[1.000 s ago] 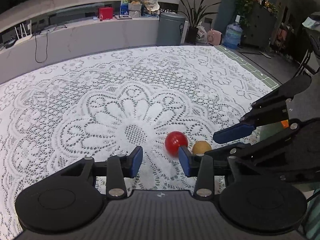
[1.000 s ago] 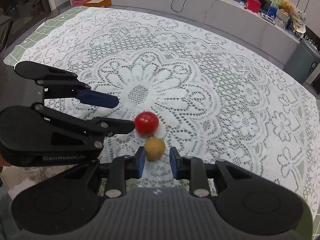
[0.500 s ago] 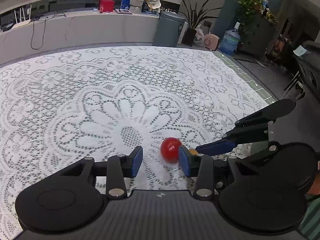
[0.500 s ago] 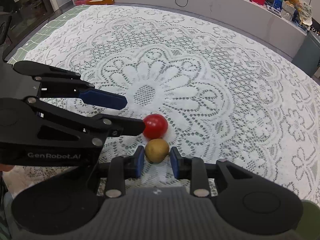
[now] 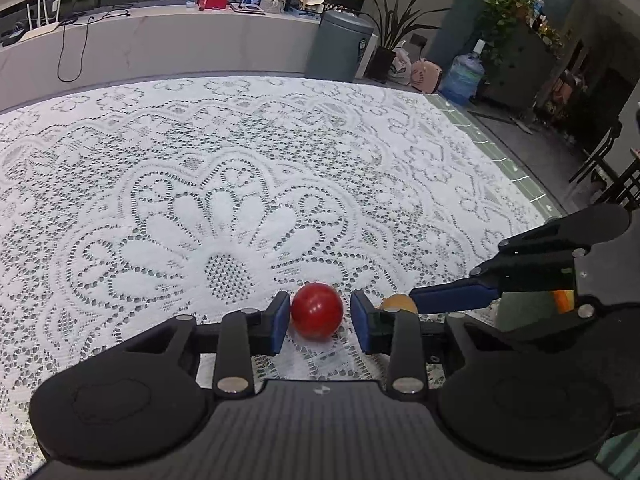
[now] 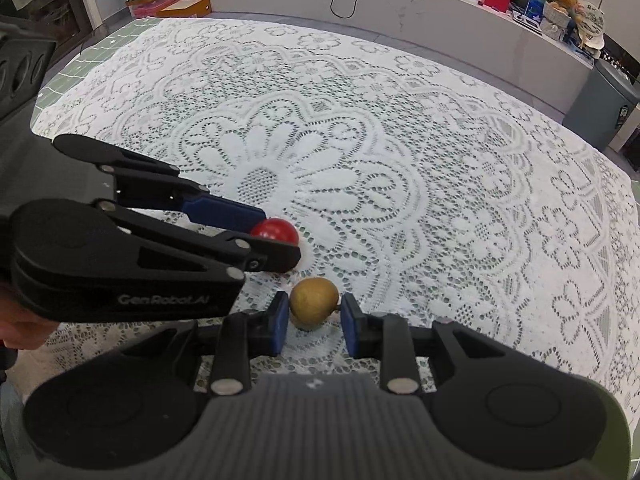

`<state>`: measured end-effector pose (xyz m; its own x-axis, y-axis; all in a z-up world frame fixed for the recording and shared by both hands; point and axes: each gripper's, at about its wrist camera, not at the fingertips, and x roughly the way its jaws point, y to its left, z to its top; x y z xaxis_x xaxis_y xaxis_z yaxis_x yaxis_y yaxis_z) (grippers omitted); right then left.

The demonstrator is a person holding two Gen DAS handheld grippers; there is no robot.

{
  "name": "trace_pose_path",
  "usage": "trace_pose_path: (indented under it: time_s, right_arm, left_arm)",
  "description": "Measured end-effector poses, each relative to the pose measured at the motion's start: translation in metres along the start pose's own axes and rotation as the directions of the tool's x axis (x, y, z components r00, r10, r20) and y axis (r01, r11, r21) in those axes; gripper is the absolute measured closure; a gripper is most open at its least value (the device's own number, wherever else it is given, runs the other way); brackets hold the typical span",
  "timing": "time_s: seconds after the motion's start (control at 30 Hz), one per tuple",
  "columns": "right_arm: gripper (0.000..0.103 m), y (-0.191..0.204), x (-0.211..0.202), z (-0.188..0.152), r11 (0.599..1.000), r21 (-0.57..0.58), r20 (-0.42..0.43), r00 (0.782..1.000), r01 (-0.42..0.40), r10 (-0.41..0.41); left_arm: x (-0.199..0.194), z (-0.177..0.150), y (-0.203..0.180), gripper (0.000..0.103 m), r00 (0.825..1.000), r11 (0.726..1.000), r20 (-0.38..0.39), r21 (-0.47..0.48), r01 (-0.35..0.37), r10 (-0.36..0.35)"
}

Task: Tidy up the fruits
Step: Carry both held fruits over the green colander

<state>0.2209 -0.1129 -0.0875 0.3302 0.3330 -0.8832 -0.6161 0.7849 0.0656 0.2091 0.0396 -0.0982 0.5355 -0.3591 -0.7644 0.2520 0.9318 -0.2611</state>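
A round red fruit (image 5: 317, 315) lies on the white lace tablecloth (image 5: 224, 184) between the open fingers of my left gripper (image 5: 319, 325), with small gaps on both sides. A round brown-yellow fruit (image 6: 314, 306) lies just right of it, between the open fingers of my right gripper (image 6: 313, 324). In the left wrist view the brown fruit (image 5: 394, 302) is mostly hidden behind the fingers of both grippers. In the right wrist view the red fruit (image 6: 276, 230) shows between the left gripper's fingers (image 6: 224, 210).
The two grippers sit side by side near the table's front. The tablecloth's right edge (image 5: 500, 160) drops to the floor. A grey bin (image 5: 340, 46), plants and a water bottle (image 5: 460, 76) stand beyond the table. A long white counter (image 5: 160, 40) runs behind.
Both grippers have moved forward around their fruits. The red fruit now sits between the left fingers and the brown fruit deeper between the right fingers.
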Motion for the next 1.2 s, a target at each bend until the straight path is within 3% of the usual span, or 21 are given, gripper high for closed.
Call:
trace_pose_path:
  time_s: [0.33, 0.63, 0.97, 1.2]
  right_arm:
    - [0.078, 0.002, -0.004, -0.005, 1.000, 0.024, 0.032, 0.999, 0.006, -0.007]
    - [0.078, 0.019, -0.035, -0.016, 0.998, 0.048, 0.119, 0.992, 0.028, -0.033]
    - [0.078, 0.026, -0.089, -0.050, 0.980, 0.196, 0.236, 0.972, -0.040, -0.008]
    - [0.078, 0.026, -0.120, -0.081, 0.964, 0.266, 0.288, 0.955, -0.011, -0.069]
  left_arm:
    - [-0.001, -0.002, -0.005, 0.072, 0.999, 0.999, 0.000, -0.003, -0.034, 0.034]
    - [-0.046, -0.008, -0.013, 0.073, 0.995, 0.998, 0.079, -0.029, -0.063, 0.065]
    - [-0.091, -0.020, -0.026, 0.072, 0.989, 0.994, 0.118, -0.077, -0.078, 0.087]
    - [-0.109, -0.029, -0.055, 0.072, 0.988, 0.997, 0.135, -0.041, -0.064, 0.069]
